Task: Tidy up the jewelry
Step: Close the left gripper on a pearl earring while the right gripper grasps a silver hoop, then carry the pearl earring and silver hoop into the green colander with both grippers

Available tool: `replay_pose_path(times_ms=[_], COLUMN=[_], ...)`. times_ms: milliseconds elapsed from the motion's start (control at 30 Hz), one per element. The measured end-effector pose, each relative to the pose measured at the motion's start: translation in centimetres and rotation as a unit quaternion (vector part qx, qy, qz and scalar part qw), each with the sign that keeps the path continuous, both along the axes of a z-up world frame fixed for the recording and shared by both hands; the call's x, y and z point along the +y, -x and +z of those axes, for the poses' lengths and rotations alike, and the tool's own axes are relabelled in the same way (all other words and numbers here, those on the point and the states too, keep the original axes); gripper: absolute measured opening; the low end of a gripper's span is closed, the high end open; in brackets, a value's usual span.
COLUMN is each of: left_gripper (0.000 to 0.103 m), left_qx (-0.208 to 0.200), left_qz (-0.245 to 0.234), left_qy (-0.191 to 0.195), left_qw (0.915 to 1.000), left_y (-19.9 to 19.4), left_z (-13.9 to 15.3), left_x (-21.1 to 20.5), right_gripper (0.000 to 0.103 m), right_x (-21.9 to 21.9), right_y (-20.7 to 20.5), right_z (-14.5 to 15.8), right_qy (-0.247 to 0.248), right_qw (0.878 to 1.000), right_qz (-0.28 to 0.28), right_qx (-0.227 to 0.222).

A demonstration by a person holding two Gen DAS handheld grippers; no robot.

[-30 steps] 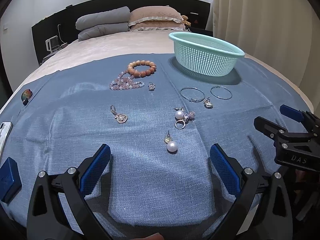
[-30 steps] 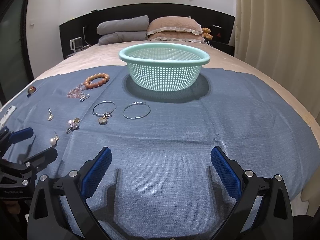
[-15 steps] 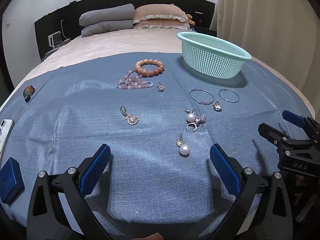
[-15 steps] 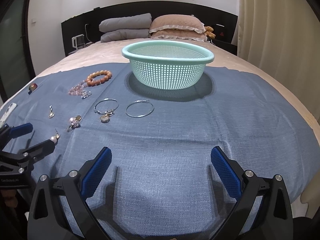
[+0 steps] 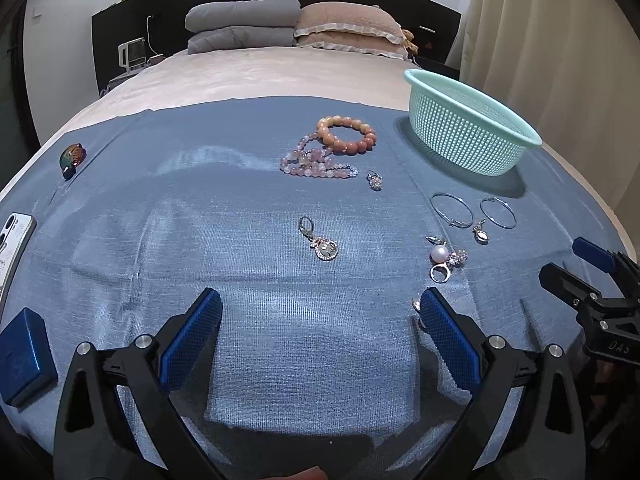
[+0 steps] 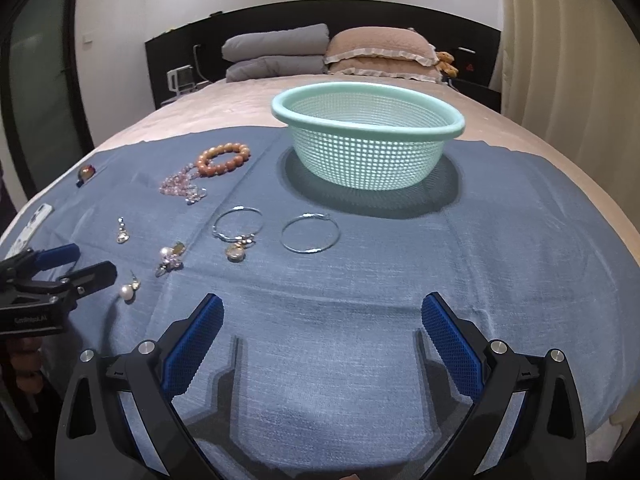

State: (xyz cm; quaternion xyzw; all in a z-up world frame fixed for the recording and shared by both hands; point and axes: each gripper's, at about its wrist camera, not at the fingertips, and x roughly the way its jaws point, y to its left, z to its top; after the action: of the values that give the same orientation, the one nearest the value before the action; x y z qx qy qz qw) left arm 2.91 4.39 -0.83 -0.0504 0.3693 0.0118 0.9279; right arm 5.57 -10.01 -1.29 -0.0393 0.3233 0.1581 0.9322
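Left gripper spread wide, gripping nothing, low over blue cloth. Right gripper likewise spread and empty. Teal basket upright at far end of cloth. Orange bead bracelet left of basket, touching pink bead strand. Two hoop earrings just in front of basket. Drop earring well left of basket. Pearl-and-ring cluster nearer than hoops. Pearl stud close beside left gripper's finger, mostly hidden behind it in left wrist view. Blue box and phone far left of basket.
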Motion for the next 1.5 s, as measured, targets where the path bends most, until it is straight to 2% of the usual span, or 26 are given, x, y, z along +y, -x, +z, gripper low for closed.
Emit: replay_pose_path(times_ms=[167,300,500,533,633,667,733,800,867,900,933,967,1033,1200,1500], left_gripper=[0.097,0.097,0.097,0.091,0.084,0.082,0.076,0.075,0.075,0.071,0.061,0.055,0.034,0.012,0.011], left_qx=[-0.007,-0.007,-0.019,-0.023,-0.018,-0.017,-0.018,-0.015,-0.013,-0.012,-0.013,-0.013,-0.012,-0.01,-0.004], left_qz=[-0.02,-0.041,-0.065,-0.069,-0.076,-0.079,-0.081,-0.083,-0.084,-0.082,-0.084,-0.086,-0.095,-0.114,-0.122], left_qy=[-0.001,-0.006,-0.039,-0.046,-0.067,-0.066,-0.061,-0.061,-0.058,-0.059,-0.061,-0.062,-0.062,-0.057,-0.05], left_qw=[0.9998,0.9991,0.9969,0.9963,0.9947,0.9946,0.9947,0.9946,0.9948,0.9948,0.9946,0.9943,0.9935,0.9918,0.9913], left_y=[0.3,0.2,0.1,0.2,0.1,0.0,0.0,-0.1,-0.2,-0.2,-0.1,0.0,0.0,0.4,1.1], left_z=[0.0,0.0,-0.4,-0.4,-0.9,-1.1,-1.0,-1.1,-1.0,-1.0,-0.9,-0.9,-0.9,-0.9,-0.5], left_x=[-0.6,-1.1,-2.6,-2.9,-3.4,-3.4,-3.4,-3.4,-3.2,-3.2,-3.2,-3.2,-3.3,-3.8,-3.6], right_gripper=[0.095,0.095,0.094,0.094,0.094,0.09,0.075,0.071,0.062,0.054,0.046,0.042,0.042,0.042,0.042], right_x=[0.6,0.6,1.0,1.2,1.9,2.1,2.3,2.3,2.4,2.5,2.6,2.7,2.8,2.8,2.4], right_y=[-0.9,-2.8,-5.9,-6.1,-6.6,-6.7,-6.7,-6.9,-6.7,-6.6,-6.5,-6.4,-6.4,-6.2,-5.7], right_z=[0.5,-0.1,-1.3,-1.4,-1.6,-1.7,-1.7,-1.7,-1.7,-1.7,-1.6,-1.6,-1.6,-1.6,-0.8], right_qy=[0.013,0.007,0.003,0.01,0.024,0.03,0.031,0.032,0.034,0.037,0.041,0.042,0.045,0.044,0.031], right_qw=[0.999,1.0,0.999,0.999,0.999,0.999,0.998,0.998,0.998,0.998,0.997,0.997,0.997,0.997,0.997], right_qz=[0.027,0.03,0.033,0.031,0.037,0.039,0.045,0.045,0.048,0.052,0.056,0.061,0.061,0.06,0.067], right_qx=[-0.02,0.002,0.025,0.022,0.024,0.024,0.026,0.029,0.029,0.027,0.026,0.027,0.025,0.023,0.024])
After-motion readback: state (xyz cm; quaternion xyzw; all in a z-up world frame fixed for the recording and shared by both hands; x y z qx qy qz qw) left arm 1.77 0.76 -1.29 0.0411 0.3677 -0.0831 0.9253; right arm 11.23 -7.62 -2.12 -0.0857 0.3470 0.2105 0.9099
